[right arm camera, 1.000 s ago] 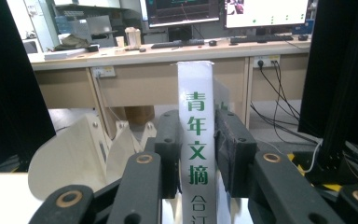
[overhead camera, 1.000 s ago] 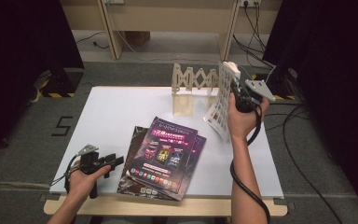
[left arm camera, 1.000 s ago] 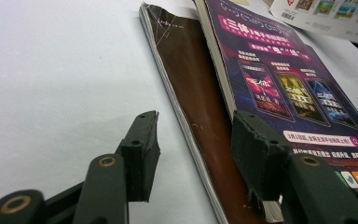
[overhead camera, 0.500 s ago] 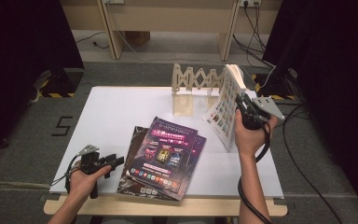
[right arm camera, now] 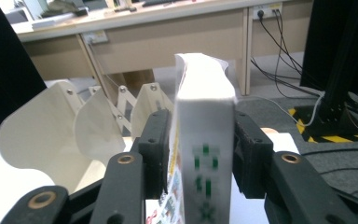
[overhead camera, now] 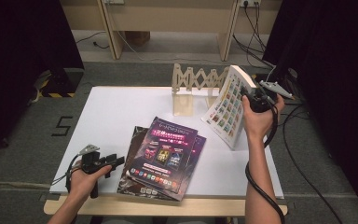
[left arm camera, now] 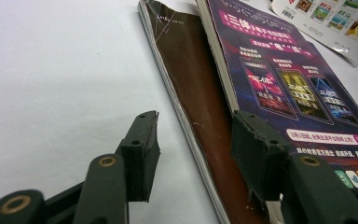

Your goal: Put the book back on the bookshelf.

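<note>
The purple magazine [left arm camera: 292,84] on top of the stack reads "三体" in its headline; smaller print is too fine to read. A "5" [overhead camera: 65,125] marks the floor at nine o'clock.

The right tongs [overhead camera: 251,95] have tilted the white book [overhead camera: 227,106] further upright beside the wooden rack [overhead camera: 191,88].

— What is seen beyond the white table [overhead camera: 121,107]?
— A wooden desk [overhead camera: 168,18] is set across the grey floor [overhead camera: 23,154]. A socket [right arm camera: 272,9] is fitted in its front, and black cables [overhead camera: 254,28] are hung below it.
— And at the left?
— A "5" [overhead camera: 61,126] is marked on the floor. 1 yellow-and-black striped block [overhead camera: 58,88] is placed near a dark curtain [overhead camera: 23,42].
</note>
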{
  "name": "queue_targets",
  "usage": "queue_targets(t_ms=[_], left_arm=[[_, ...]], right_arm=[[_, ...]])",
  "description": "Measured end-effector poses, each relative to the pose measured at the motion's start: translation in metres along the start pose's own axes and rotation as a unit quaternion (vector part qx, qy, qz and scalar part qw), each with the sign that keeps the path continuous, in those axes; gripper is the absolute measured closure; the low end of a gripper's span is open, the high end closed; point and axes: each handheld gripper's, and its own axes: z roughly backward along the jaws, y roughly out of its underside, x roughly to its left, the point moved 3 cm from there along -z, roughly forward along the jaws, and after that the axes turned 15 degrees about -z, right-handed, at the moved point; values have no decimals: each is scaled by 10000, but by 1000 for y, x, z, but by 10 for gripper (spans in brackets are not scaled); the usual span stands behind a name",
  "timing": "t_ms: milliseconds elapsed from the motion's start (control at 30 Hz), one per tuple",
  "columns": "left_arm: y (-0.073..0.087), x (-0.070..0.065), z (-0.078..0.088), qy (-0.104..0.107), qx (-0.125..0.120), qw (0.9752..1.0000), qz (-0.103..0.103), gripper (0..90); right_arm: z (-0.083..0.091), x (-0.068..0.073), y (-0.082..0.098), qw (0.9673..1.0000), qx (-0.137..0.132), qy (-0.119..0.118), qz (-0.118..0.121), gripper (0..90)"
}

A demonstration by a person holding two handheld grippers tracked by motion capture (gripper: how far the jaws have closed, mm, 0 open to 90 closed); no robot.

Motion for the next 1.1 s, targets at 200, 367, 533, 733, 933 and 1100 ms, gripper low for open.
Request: queue_targets(t_ms=[200,367,533,733,933,1100], left_arm=[[0,1,1,-3,-14,10000,-12,504],[-1,0,0,7,-10,10000,-5,504],[0,0,-1,6,6,10000,-8,504],[0,-1,-1,14,19,10000,-26,504],[-1,0,0,6,2,10000,-10,505],[0,1,1,10,-1,10000,-6,506]], right_arm=[[-6,0,-10,9998,55,172,38,652],[-7,2,-12,9997,92,236,74,689],[-8,0,-13,9994,100,302,102,715],[-12,3,-16,9985,340,373,214,737],[-6,15,-20,9989,383,248,123,742],[1,32,-25,9995,241,87,161,744]])
